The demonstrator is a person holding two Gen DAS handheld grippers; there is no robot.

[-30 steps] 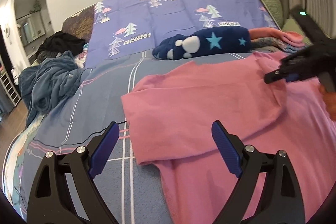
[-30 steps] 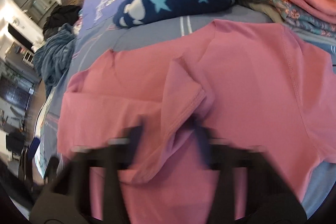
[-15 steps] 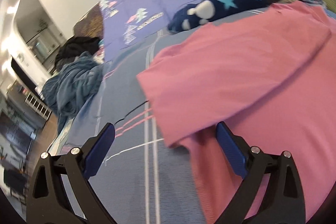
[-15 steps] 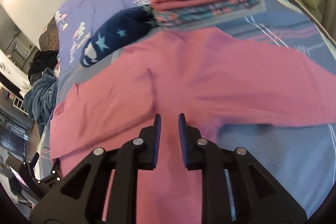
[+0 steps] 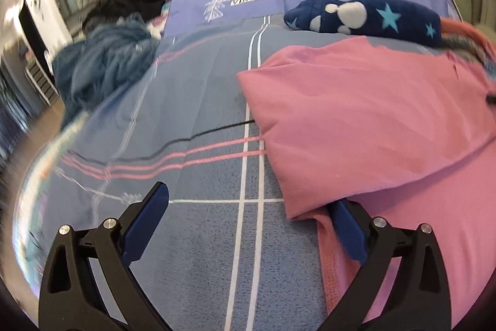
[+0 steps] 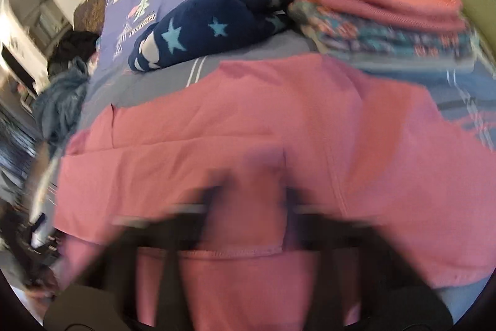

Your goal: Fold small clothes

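A pink garment (image 5: 356,114) lies spread on the bed with one side folded over onto itself. My left gripper (image 5: 248,225) hovers low at that fold's near corner, its jaws wide and still opening. Its right pad (image 5: 348,233) is tucked under the fold's edge, its left pad (image 5: 145,222) is over bare bedding, and nothing is pinched. In the blurred right wrist view the pink garment (image 6: 279,114) fills the middle. My right gripper (image 6: 251,200) looks shut on a raised flap of it near the hem, with cloth covering the fingertips.
A navy star-patterned plush bundle (image 5: 365,16) lies behind the garment. A stack of folded clothes (image 6: 387,20) sits at the back right. A crumpled blue blanket (image 5: 105,58) and dark clothes are at the bed's left edge. The striped bedspread (image 5: 201,169) shows left of the garment.
My left gripper dropped towards the fold's near corner and opened wider. My right gripper let the sleeve go, stood slightly apart half a second ago, and now grips cloth near the hem.
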